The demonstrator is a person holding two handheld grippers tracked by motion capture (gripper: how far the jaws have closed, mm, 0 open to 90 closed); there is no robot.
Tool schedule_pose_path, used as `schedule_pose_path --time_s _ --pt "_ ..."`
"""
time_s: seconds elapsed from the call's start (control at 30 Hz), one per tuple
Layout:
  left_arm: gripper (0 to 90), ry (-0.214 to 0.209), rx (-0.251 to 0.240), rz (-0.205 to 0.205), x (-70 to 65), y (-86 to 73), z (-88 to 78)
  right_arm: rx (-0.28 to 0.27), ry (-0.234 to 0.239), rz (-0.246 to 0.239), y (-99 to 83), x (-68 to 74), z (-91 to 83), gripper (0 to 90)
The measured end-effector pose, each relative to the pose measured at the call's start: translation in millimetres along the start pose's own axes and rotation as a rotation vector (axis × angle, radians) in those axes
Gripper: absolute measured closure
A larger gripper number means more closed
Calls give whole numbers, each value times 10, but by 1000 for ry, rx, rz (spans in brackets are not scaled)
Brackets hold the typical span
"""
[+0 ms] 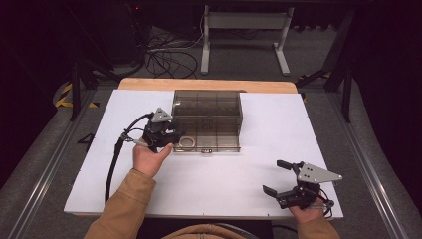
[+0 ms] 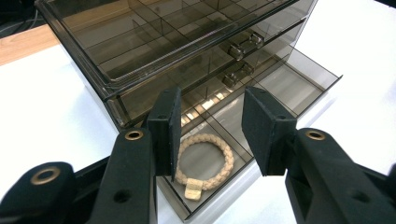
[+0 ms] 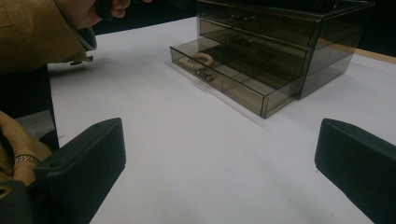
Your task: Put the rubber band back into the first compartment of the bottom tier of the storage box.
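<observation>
Light, soft braided bracelet [image 2: 204, 158] lying free below the open, empty left hand-held gripper [image 2: 212, 123]; best pinched across its cord, gently.

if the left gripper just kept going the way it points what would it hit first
Most likely the braided bracelet lying in the corner compartment of the open bottom drawer. The left gripper has its jaws apart, aimed down at it with nothing between. Depth is hard to judge; one jaw might meet the drawer's rim first.
</observation>
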State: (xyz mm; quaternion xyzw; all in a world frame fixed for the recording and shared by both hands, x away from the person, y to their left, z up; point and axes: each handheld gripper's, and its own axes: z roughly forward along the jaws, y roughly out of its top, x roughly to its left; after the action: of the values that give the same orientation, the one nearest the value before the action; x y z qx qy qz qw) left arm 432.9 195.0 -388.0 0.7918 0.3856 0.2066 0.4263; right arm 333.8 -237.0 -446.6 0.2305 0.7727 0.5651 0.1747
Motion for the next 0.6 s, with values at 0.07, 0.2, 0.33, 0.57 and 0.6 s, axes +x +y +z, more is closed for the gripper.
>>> schedule_pose_path --time_s 0.07,0.2,0.33,0.57,0.6 --pt "581 0 -2 0 -2 2 -12 1 0 2 -1 -3 4 22" --pt "568 -8 -23 1 -8 13 -65 0 1 1 2 0 7 22" --pt "536 -10 -57 12 -27 29 -141 0 3 2 1 -3 12 22" --pt "469 -18 -87 25 -49 35 -219 -3 5 -1 5 -7 19 22" --pt "441 -22 -86 27 -59 31 -228 -3 5 0 6 -8 18 22"
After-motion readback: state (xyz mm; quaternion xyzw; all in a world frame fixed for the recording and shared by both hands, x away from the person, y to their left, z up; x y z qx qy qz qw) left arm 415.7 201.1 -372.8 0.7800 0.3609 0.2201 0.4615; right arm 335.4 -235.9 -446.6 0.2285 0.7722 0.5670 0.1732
